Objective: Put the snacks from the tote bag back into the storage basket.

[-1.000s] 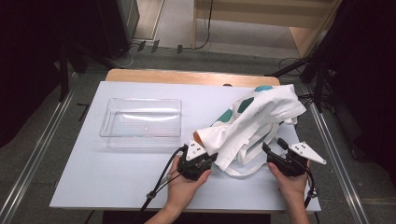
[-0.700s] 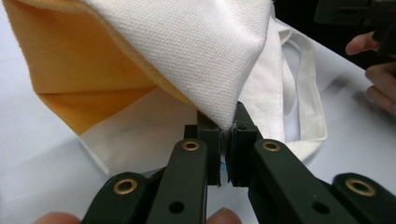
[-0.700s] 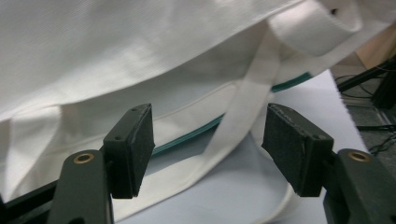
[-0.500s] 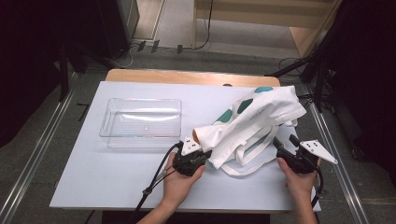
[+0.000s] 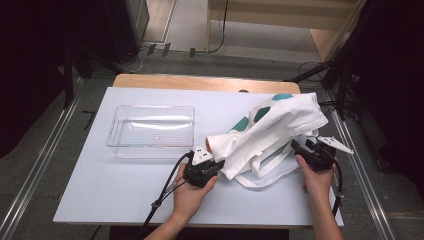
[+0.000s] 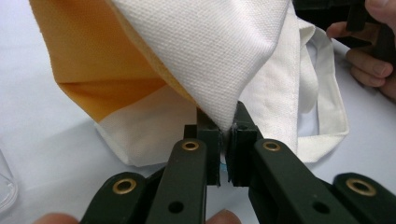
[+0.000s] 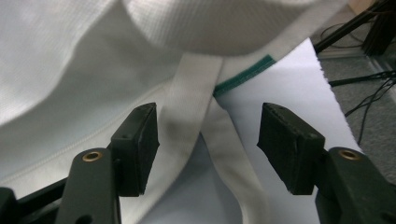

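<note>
1. A white canvas tote bag [image 5: 272, 127] with teal spots lies crumpled on the right half of the white tabletop [image 5: 125, 185], running from near the far right corner down toward the middle of the near edge.
2. Its pale straps [image 5: 267, 172] loop out on the tabletop on the side toward the near edge, between the two hands.
3. The left gripper [image 5: 202, 170] sits near the middle of the table, a little back from the near edge, at the bag's lower left end.
4. In the left gripper view its jaws are pressed together on a folded corner of the white cloth [image 6: 224, 116], pinching it (an orange lining [image 6: 100, 60] shows just beyond, on the left of that view).
5. The right gripper [image 5: 312, 155] is close to the right edge of the table, just beside the bag's right side.
6. In the right gripper view its jaws stand spread apart and have just been closing a little; a strap [image 7: 191, 116] lies between them, with neither pad pressing on it.
7. A teal-edged hem [image 7: 245, 74] of the bag shows just past that strap, over bare tabletop.
8. A clear plastic tray [image 5: 152, 131] rests on the left half of the table, well apart from the bag, with nothing visible inside.
</note>
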`<state>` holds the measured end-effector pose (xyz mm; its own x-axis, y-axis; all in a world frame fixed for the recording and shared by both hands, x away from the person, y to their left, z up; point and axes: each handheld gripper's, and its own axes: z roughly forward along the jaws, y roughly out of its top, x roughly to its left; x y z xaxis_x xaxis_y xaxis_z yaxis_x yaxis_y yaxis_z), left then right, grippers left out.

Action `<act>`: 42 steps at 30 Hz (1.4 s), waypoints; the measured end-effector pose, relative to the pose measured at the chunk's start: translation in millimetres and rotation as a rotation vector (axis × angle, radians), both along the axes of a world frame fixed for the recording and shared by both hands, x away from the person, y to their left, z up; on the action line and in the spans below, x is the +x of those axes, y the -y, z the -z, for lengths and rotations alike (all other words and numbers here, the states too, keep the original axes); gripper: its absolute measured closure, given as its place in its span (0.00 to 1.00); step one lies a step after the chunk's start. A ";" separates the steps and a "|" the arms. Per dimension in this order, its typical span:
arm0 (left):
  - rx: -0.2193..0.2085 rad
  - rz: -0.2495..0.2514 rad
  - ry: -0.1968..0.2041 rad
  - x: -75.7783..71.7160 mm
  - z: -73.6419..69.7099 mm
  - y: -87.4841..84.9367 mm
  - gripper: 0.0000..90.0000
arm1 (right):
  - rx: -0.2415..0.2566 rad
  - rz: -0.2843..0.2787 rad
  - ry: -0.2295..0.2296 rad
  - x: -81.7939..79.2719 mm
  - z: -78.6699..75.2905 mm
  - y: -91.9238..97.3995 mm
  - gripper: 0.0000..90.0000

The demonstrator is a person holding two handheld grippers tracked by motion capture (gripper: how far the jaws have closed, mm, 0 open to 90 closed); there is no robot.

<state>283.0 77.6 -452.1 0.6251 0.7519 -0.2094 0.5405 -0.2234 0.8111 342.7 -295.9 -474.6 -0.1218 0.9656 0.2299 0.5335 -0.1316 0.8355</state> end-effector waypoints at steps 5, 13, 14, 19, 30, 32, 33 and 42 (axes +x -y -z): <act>-0.008 -0.006 -0.001 0.2 0.9 -0.4 0.97 | 0.089 -0.027 0.013 6.5 -2.4 -0.7 0.42; -0.006 -0.010 0.000 -0.9 1.0 -0.2 0.97 | 0.154 0.010 -0.011 10.6 0.9 2.0 0.39; -0.006 -0.012 0.006 -1.9 1.1 0.8 0.97 | 0.160 0.005 -0.009 10.6 1.0 1.9 0.40; 0.003 -0.012 0.011 -3.7 1.7 2.7 0.97 | 0.193 -0.039 -0.019 11.7 2.2 -1.9 0.48; 0.000 -0.008 0.012 -4.5 1.9 2.6 0.97 | 0.209 -0.004 -0.105 23.5 5.6 -5.2 0.53; 0.008 -0.009 0.018 -5.3 1.4 2.8 0.97 | 0.178 -0.021 -0.115 25.2 5.0 -9.3 0.59; 0.020 -0.004 0.029 -6.4 0.8 3.3 0.97 | 0.171 -0.017 -0.114 25.0 4.9 -9.5 0.67; 0.009 -0.011 0.027 -4.8 2.9 3.3 0.97 | 0.092 -0.086 0.001 3.3 -2.8 -8.6 0.92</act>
<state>278.2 74.3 -455.0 0.6223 0.7605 -0.1853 0.5207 -0.2254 0.8234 345.9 -287.3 -471.9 -0.2037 0.9264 0.3166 0.5456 -0.1611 0.8224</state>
